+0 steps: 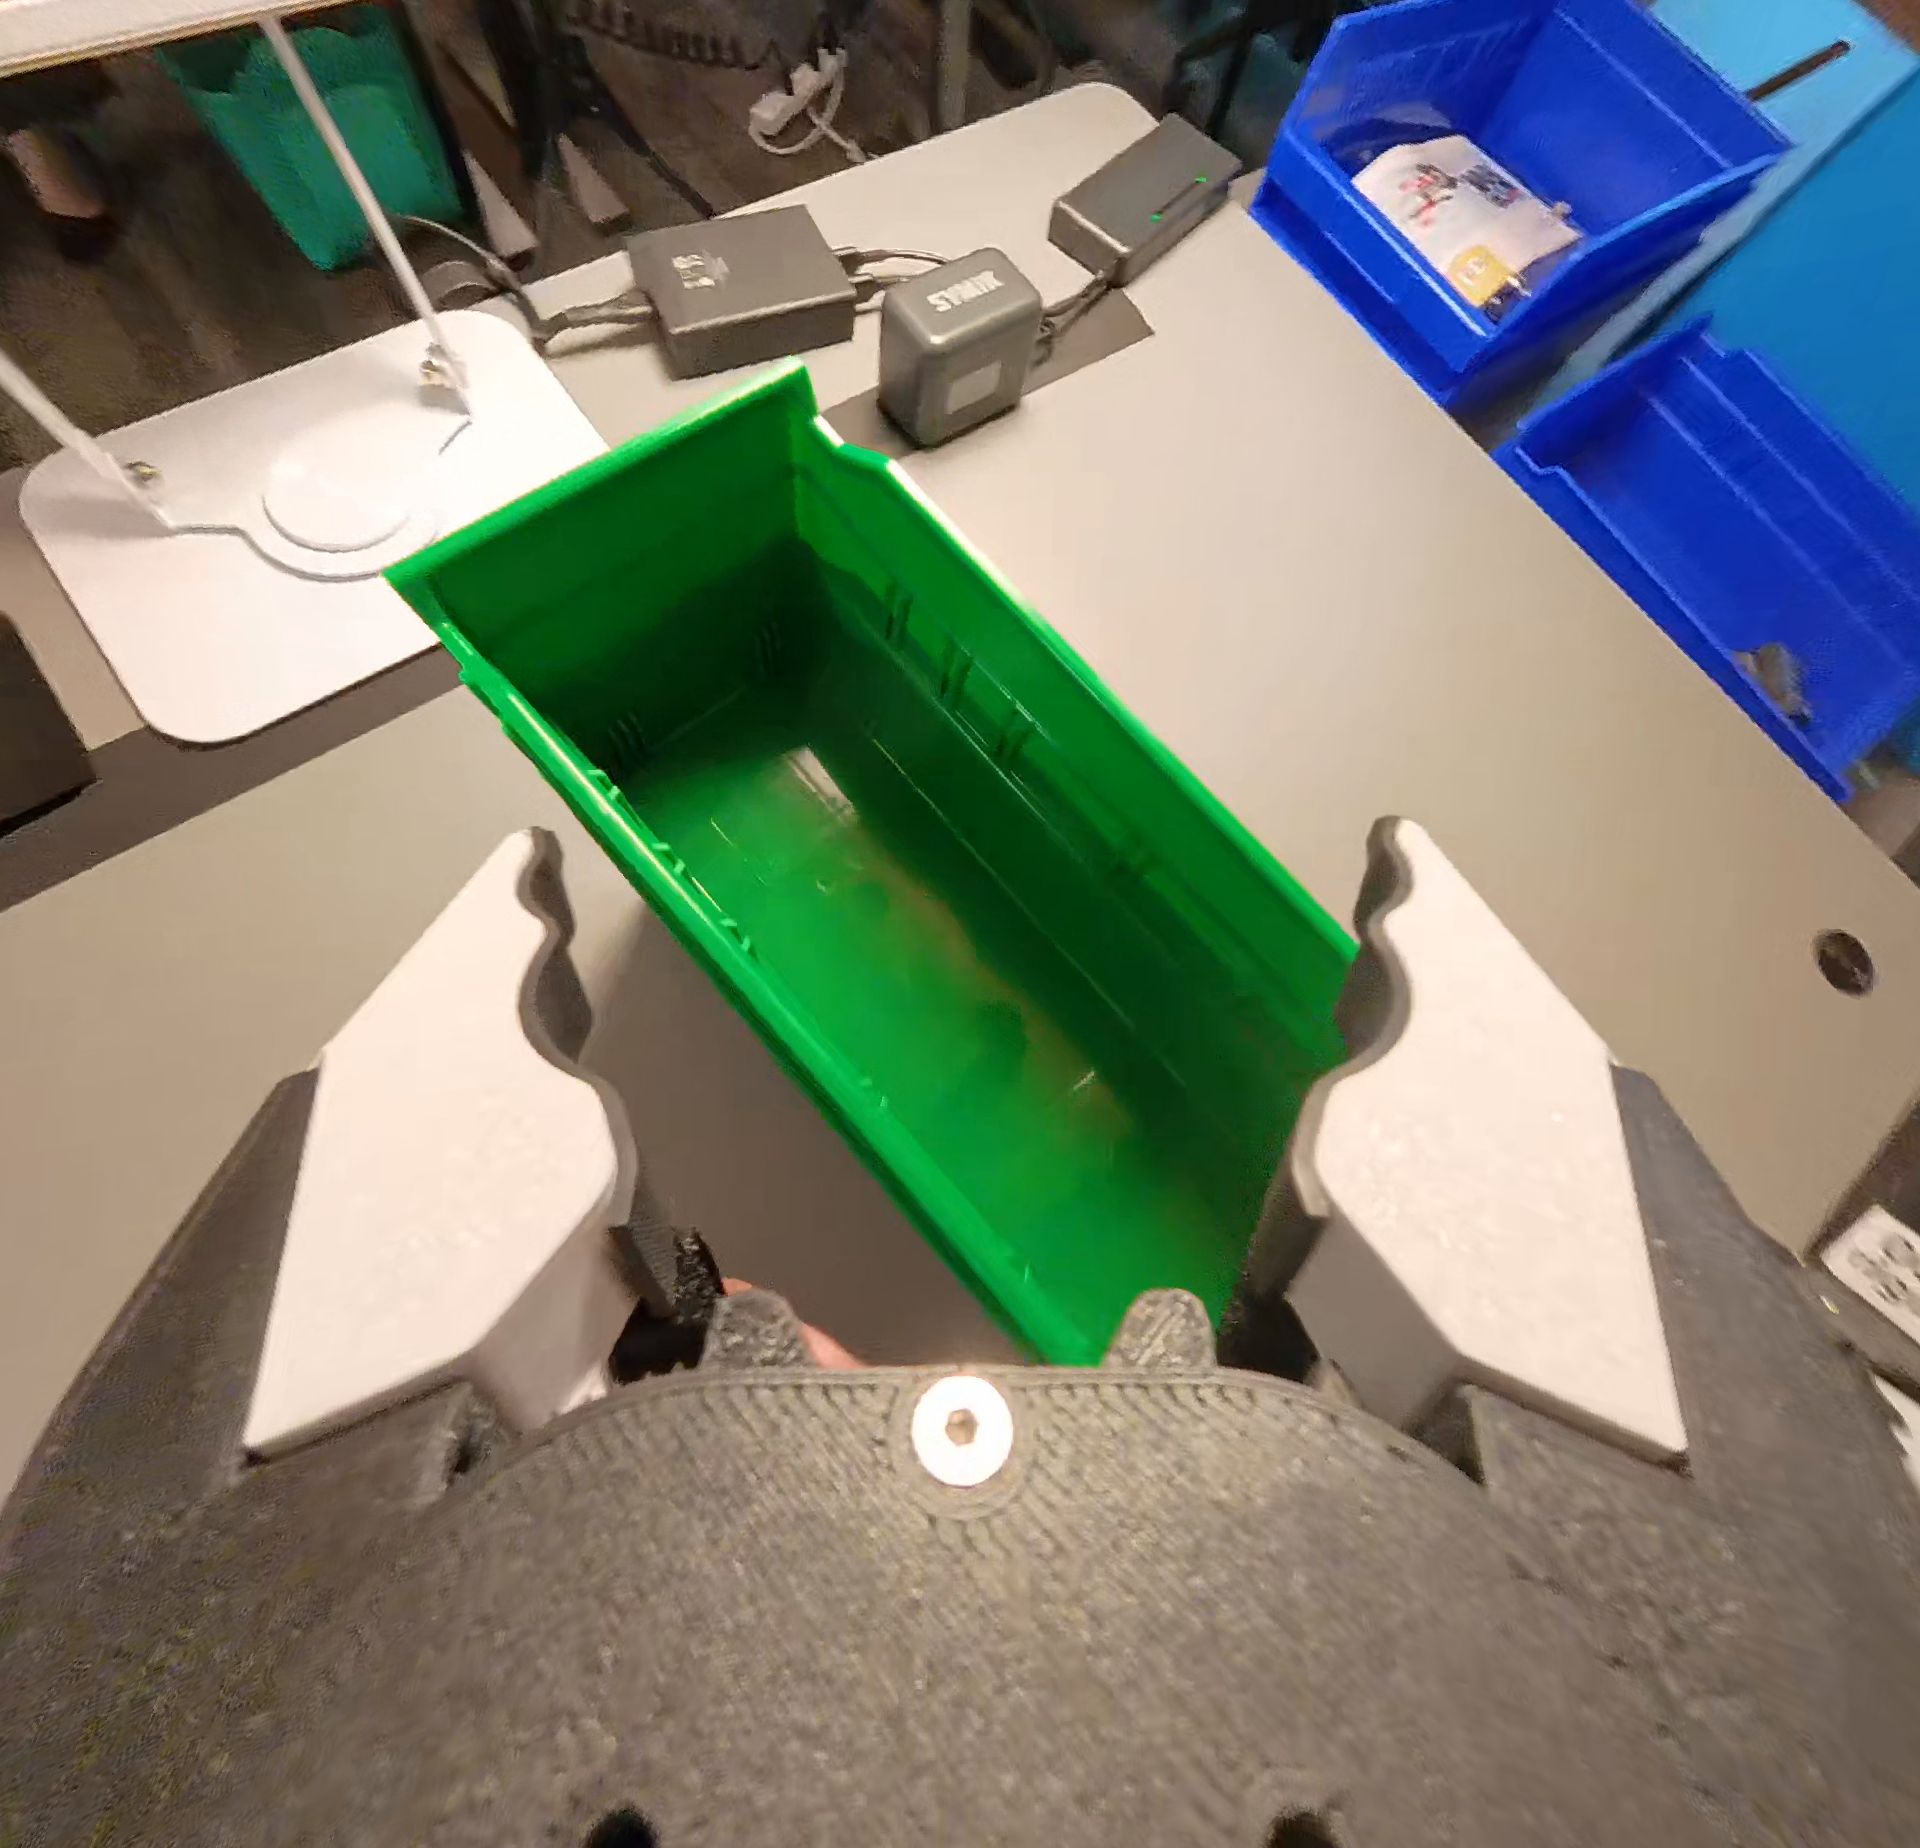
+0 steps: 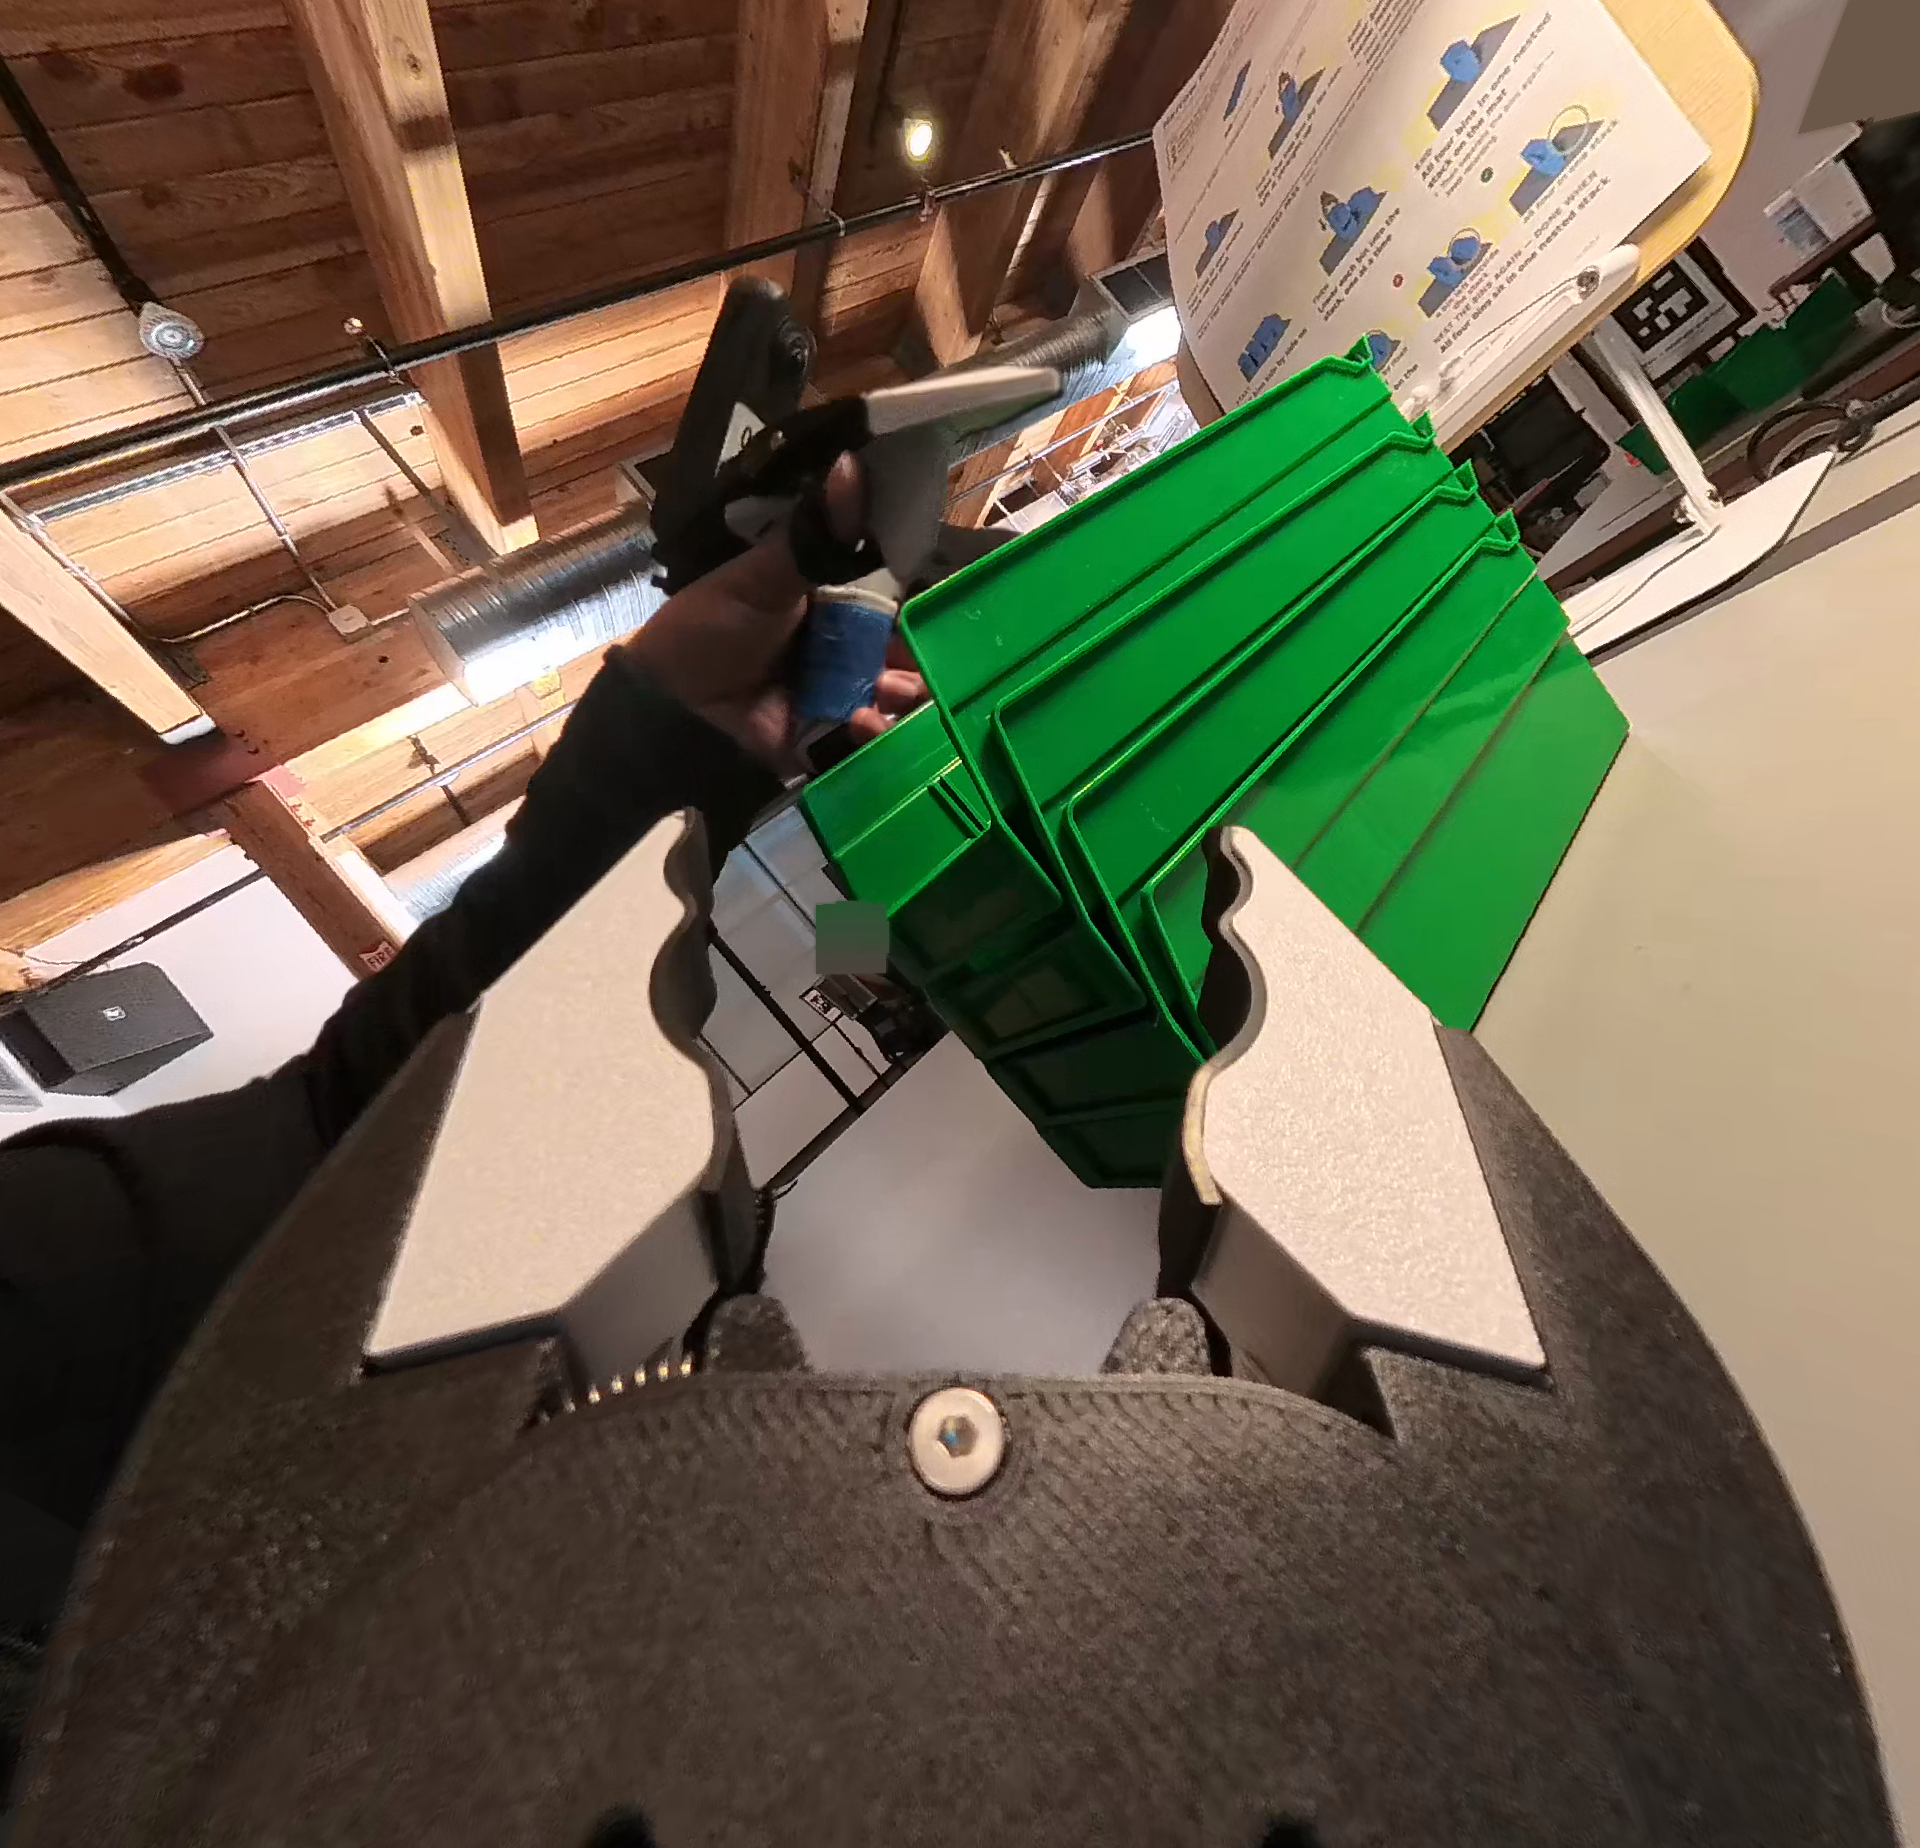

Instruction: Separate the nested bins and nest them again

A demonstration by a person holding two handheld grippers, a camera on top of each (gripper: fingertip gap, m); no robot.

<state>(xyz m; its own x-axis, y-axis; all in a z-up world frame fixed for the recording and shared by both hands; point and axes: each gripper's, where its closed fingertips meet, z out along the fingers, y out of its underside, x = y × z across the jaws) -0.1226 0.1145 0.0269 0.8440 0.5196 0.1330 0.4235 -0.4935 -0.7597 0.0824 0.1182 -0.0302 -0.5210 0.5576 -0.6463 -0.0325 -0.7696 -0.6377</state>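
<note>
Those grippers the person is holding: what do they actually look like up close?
Each gripper, left and right, has a rough, dark grey, seemingly 3D-printed body with one silver hex screw in the middle. Its two jaws are pale grey wedge-shaped fingers with wavy, notched inner edges. The left one's handle is wrapped blue. The person's sleeve is black.

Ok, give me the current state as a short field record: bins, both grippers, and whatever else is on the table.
bins: green plastic nested bins, four layers visible, on the grey table
top bin interior: empty
left gripper: jaws wide open above the stack, straddling it; right pad at the bin's rim, contact unclear
right gripper: open, low beside the stack, nothing gripped
other items: blue plastic bins; dark grey power adapters; white stand base
</note>
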